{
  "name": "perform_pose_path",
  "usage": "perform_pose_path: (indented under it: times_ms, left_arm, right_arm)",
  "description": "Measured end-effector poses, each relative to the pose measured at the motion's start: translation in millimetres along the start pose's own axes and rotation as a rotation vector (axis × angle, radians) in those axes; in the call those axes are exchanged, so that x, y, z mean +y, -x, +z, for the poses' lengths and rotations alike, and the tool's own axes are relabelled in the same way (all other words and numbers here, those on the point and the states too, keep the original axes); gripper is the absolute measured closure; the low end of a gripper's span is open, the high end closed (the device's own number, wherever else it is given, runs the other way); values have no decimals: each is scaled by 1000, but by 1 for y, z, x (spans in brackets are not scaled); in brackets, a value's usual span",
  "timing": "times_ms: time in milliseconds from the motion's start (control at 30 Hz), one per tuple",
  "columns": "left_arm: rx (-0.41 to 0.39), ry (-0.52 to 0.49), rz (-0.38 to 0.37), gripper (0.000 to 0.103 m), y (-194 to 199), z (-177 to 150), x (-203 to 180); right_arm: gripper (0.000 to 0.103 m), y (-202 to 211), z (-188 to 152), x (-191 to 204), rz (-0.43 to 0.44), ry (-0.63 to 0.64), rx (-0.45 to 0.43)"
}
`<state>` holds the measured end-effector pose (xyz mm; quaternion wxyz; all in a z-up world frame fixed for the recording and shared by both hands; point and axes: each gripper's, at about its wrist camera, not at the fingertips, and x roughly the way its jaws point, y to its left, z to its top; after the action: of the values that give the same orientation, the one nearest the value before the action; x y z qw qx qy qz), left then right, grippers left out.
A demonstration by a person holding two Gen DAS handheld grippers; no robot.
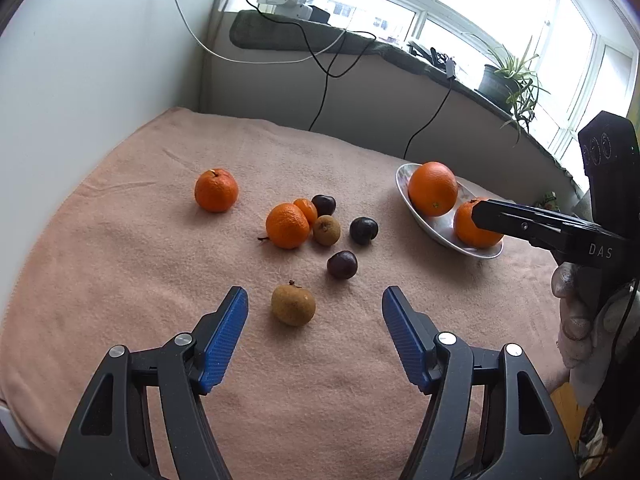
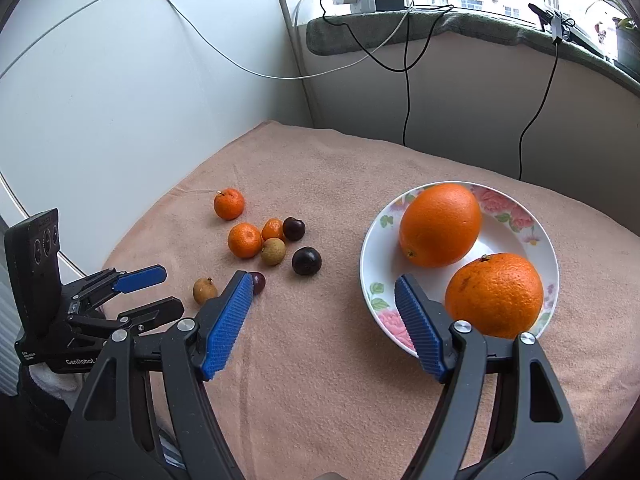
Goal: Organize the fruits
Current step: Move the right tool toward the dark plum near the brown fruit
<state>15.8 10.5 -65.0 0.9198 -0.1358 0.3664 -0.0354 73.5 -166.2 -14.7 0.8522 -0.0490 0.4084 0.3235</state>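
Left tongs (image 1: 315, 304): held wide and empty, aimed at the brown fruit (image 1: 293, 304), which lies on the cloth between the blue pads, untouched.
Right tongs (image 2: 324, 294): also spread wide, nothing gripped, hung over the plate (image 2: 370, 240) rim at 7 o'clock.
Fruit placed: a large orange (image 2: 440, 224) and a second orange (image 2: 494, 295) are seen in the plate.
Fruit loose: three small oranges, three dark plums and another brown fruit are clustered at 12 o'clock of the left tongs.
Risk: the round brown fruit could be squeezed out and rolled across the soft cloth (image 1: 120, 260) if the pads are closed off-centre.
Risk: the plate could be tipped if its rim is pressed by the right tongs.
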Motion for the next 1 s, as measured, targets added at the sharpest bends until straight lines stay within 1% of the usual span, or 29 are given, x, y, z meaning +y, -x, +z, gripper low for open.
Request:
perform_pose_path:
  times_ms: [67, 133, 200, 267, 333, 400, 567, 633, 667, 833, 900, 1000]
  left_arm:
    - [5, 6, 1, 34, -2, -2, 3]
    - [12, 12, -6, 39, -4, -2, 5]
    - [19, 17, -15, 42, -7, -3, 7]
    - [27, 18, -19, 44, -10, -4, 8]
    - [34, 18, -20, 48, -13, -5, 8]
    - [40, 20, -22, 49, -15, -6, 9]
    - [52, 26, -21, 51, -19, -7, 13]
    - [57, 30, -19, 56, -21, -7, 15]
    - [58, 31, -20, 57, -21, -7, 15]
    - [65, 31, -20, 58, -24, -6, 17]
    - [67, 30, -19, 59, -26, -6, 17]
    - [68, 32, -20, 60, -28, -6, 17]
  right_arm:
    - [26, -5, -2, 7, 10, 21, 6]
    - [27, -10, -3, 14, 22, 42, 16]
    - [39, -17, -4, 21, 39, 61, 33]
    - [43, -26, -5, 26, 54, 79, 57]
    - [44, -34, -7, 31, 62, 91, 75]
    - [51, -42, -8, 34, 71, 101, 92]
    - [53, -57, -9, 42, 84, 114, 120]
    - [54, -63, -9, 45, 84, 123, 129]
    - [57, -66, -9, 46, 85, 124, 134]
    - [58, -81, -8, 53, 90, 135, 158]
    - [62, -87, -8, 55, 89, 141, 167]
    - [63, -94, -8, 57, 84, 150, 177]
